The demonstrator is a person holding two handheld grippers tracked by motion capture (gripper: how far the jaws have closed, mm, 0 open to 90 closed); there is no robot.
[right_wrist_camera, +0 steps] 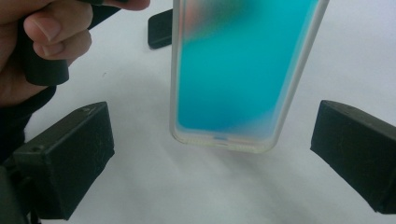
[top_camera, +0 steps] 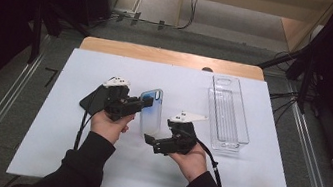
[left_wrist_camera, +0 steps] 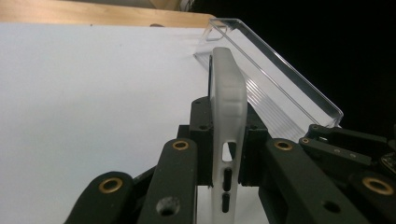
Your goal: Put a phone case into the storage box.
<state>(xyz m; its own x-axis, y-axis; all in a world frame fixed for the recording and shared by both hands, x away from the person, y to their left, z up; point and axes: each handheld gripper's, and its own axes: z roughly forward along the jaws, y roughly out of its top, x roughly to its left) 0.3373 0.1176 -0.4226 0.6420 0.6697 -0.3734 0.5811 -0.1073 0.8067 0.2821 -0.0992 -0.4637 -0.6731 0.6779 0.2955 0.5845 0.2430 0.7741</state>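
A translucent phone case (top_camera: 150, 111) with a blue tint stands upright above the white sheet, and my left gripper (top_camera: 147, 102) is shut on its upper part from the left. In the left gripper view the case (left_wrist_camera: 229, 107) is seen edge-on, clamped between the black jaws of the left gripper (left_wrist_camera: 227, 140). My right gripper (top_camera: 150, 141) sits just in front of the case's lower end, open. In the right gripper view the case's bottom edge (right_wrist_camera: 224, 140) hangs between the wide-apart pads (right_wrist_camera: 70, 154), touching neither; the right gripper (right_wrist_camera: 210, 154) holds nothing.
A black phone-like slab (top_camera: 90, 100) lies on the sheet behind my left hand, also seen as a dark corner (right_wrist_camera: 159, 29). A clear plastic tray (top_camera: 229, 113) rests at the right. The white sheet (top_camera: 92, 163) covers a wooden table (top_camera: 170, 57).
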